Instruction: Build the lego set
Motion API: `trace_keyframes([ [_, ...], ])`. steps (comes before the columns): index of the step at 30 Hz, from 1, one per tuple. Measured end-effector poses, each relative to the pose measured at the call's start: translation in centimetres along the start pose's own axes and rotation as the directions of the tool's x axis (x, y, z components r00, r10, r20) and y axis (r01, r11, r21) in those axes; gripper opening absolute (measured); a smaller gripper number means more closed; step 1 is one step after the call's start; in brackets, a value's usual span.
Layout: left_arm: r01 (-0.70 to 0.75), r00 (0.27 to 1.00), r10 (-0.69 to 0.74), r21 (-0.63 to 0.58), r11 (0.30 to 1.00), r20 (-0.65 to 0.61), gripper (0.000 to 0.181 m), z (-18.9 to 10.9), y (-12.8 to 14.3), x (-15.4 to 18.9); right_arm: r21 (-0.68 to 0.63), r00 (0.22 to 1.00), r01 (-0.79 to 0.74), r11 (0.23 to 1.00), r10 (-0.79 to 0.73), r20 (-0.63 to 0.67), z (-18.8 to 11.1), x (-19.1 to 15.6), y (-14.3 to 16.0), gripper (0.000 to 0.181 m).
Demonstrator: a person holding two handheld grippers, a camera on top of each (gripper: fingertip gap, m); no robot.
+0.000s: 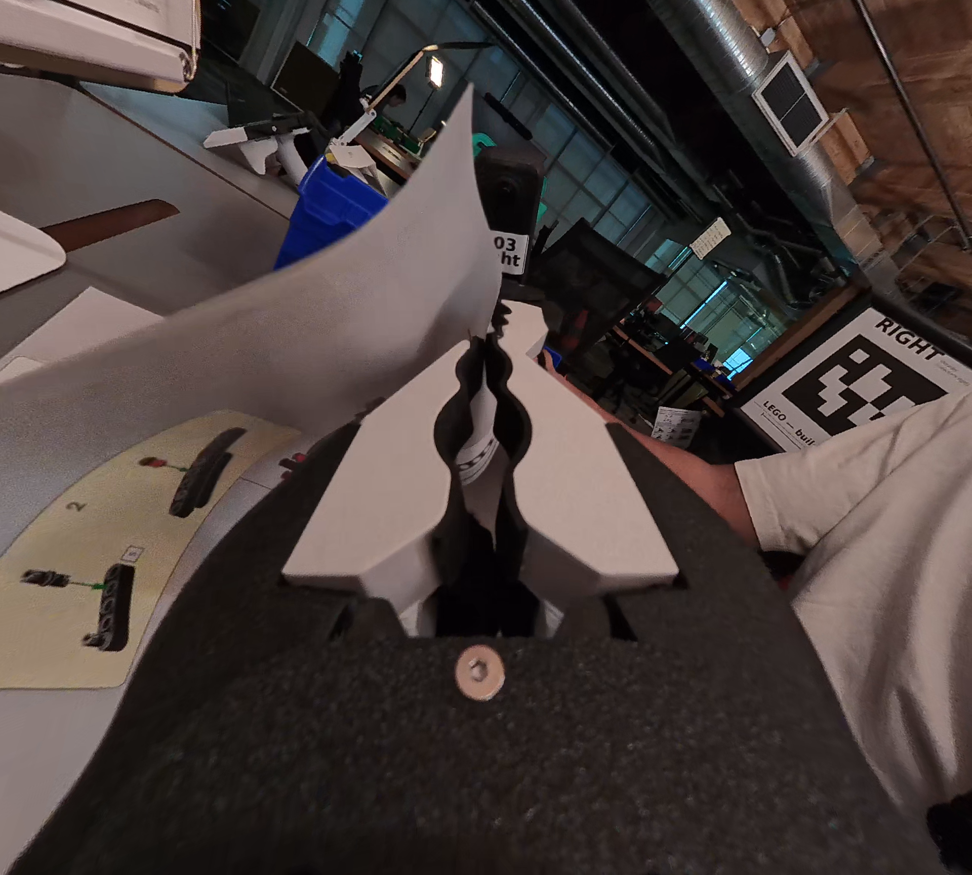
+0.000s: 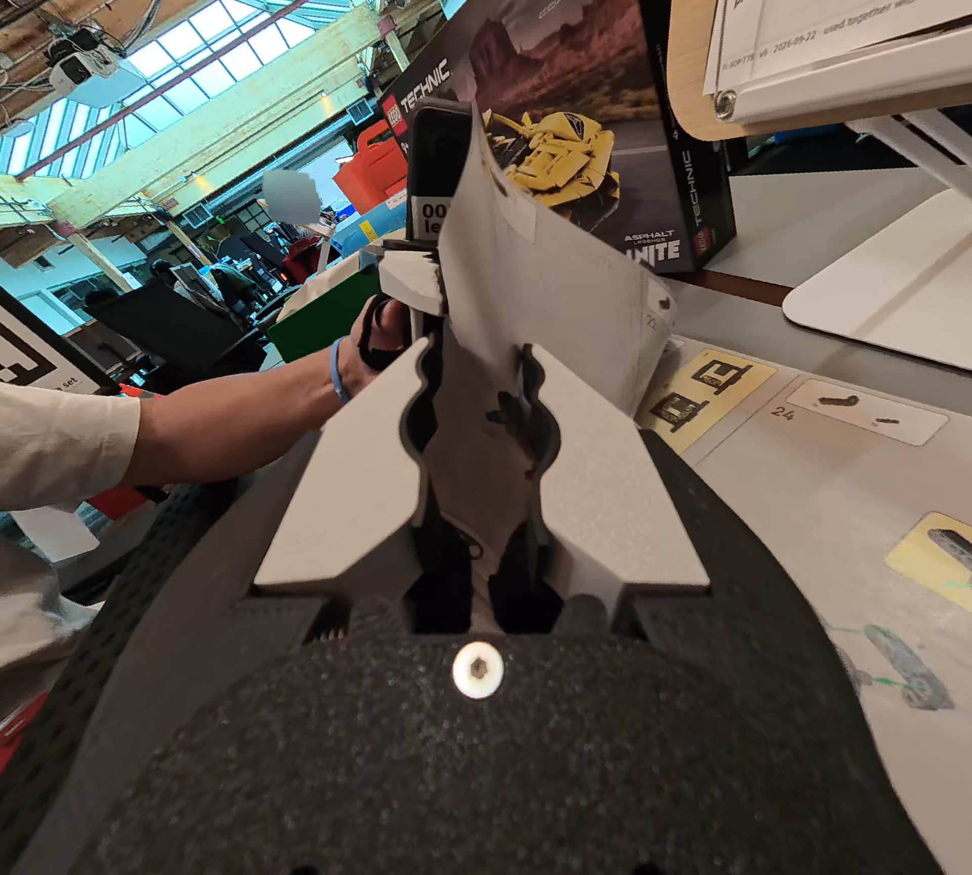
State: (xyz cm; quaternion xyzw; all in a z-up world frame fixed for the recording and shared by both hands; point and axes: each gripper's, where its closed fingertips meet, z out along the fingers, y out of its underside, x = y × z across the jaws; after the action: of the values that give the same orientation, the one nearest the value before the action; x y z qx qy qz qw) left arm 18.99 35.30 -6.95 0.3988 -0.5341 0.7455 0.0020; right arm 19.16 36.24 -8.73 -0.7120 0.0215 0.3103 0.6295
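While both grippers pinch the same lifted page of the instruction booklet, the step in hand appears to be a page turn, not yet any brick assembly.

Nearest the lens in the left wrist view, the left gripper (image 1: 486, 355) is narrowed onto the page (image 1: 326, 324), whose sheet sweeps from the fingertips toward 10 o'clock and curls up to a point at 12 o'clock. In the right wrist view, the right gripper (image 2: 481, 361) holds the same page (image 2: 526, 282), with paper running down between its fingers (image 2: 594, 471); how firmly it grips I cannot tell.

Beyond the tips, the open instruction booklet (image 2: 789, 455) lies flat on the table (image 2: 789, 219) at 3 o'clock, with 2 yellow part panels showing. In the left view its spread (image 1: 79, 560) lies at 8 o'clock.

Farther off, the set's box (image 2: 578, 113) stands at 1 o'clock in the right view, just behind the booklet. No loose bricks are visible in either view.

Procedure, as a judgement:
1. Let 1 gripper lead; 2 opposing grips risk tearing the sheet.
2. Move the page in an arc about the spine, not straight up.
3. Release only when the sheet lies flat.
4. Keep the booklet from sliding toward the box.
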Motion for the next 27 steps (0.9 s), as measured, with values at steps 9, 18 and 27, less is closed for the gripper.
trace_keyframes([
  [9, 0.017, 1.0, -0.017, 0.004, 1.0, -0.01, 0.0, 0.1, 0.2, 0.2, 0.053, 1.0, -0.022, 0.998, 0.021, 0.016, -0.2, -0.4, -0.9, 0.041],
  [18, -0.023, 1.0, 0.022, -0.066, 0.998, -0.014, 0.0, 0.9, 1.5, 0.9, 0.074, 0.996, -0.052, 0.996, 0.047, 0.07, -0.3, -0.9, -1.4, 0.018],
  [27, -0.009, 1.0, 0.01, -0.055, 0.998, 0.017, 0.0, 0.5, 1.5, 0.3, 0.054, 0.999, -0.043, 0.998, 0.043, 0.004, -0.5, 0.1, -1.2, 0.018],
])
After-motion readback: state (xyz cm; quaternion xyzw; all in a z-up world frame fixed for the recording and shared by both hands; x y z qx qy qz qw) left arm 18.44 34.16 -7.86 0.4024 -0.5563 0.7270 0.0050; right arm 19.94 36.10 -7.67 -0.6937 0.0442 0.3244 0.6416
